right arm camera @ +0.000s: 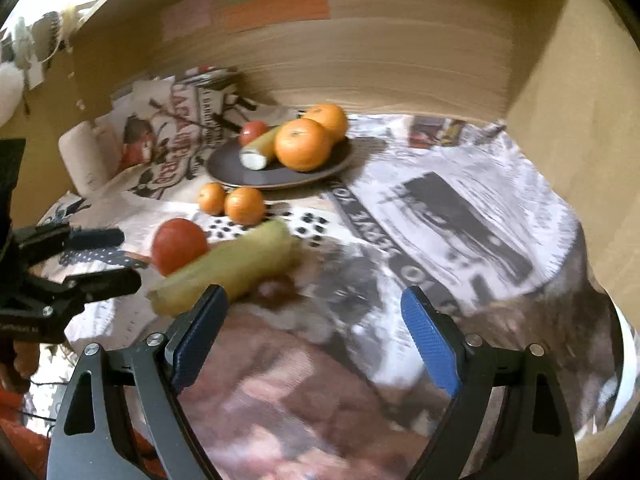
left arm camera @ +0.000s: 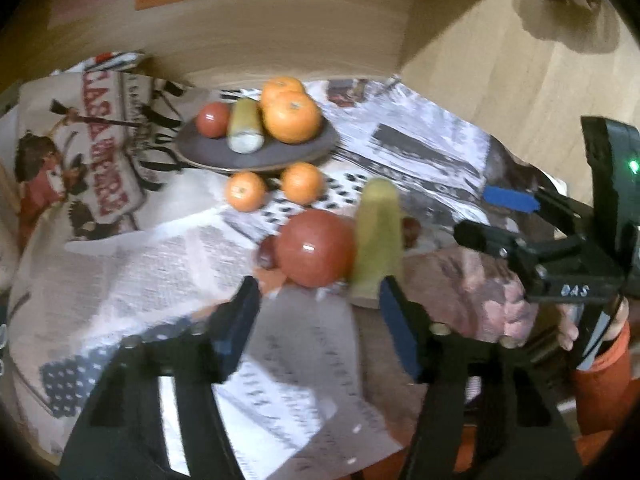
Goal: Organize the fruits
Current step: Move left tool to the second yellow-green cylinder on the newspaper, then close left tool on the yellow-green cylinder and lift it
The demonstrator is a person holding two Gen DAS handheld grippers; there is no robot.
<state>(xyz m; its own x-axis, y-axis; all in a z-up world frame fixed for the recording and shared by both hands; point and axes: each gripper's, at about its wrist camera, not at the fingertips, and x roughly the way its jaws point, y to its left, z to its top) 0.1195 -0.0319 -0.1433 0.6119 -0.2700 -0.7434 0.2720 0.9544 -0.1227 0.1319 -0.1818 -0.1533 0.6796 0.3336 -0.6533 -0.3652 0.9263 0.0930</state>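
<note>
Left gripper (left arm camera: 320, 300): its two blue-padded fingers are standing wide apart with nothing between them, hovering low over the newspaper and pointing at the loose red fruit and the green fruit.
Right gripper (right arm camera: 314, 320): its fingers are spread wide too and gripping nothing; the end of the green fruit is lying just beyond its left pad.
Plate (left arm camera: 280, 152): a dark round plate is sitting toward the back of the table, close to the wooden wall (right arm camera: 360, 60).
On the plate: two large oranges (left arm camera: 294, 116) are resting against each other, a pale green cut piece (left arm camera: 245, 126) is leaning beside them, and a small red fruit (left arm camera: 213, 119) is sitting on its far side.
Just in front of the plate: two small tangerines (right arm camera: 244, 205) are lying side by side on the paper, off the plate.
Loose red fruit (left arm camera: 316, 248): it is resting on the paper nearer the grippers, touching or nearly touching the green fruit.
Green fruit (right arm camera: 228, 266): long and yellowish-green, it is lying flat on the paper; motion blur is softening its outline.
Small dark red pieces (right arm camera: 276, 288): they are peeking out beside the green fruit, too blurred to identify.
Newspaper (right arm camera: 460, 208): printed sheets are covering the whole tabletop.
</note>
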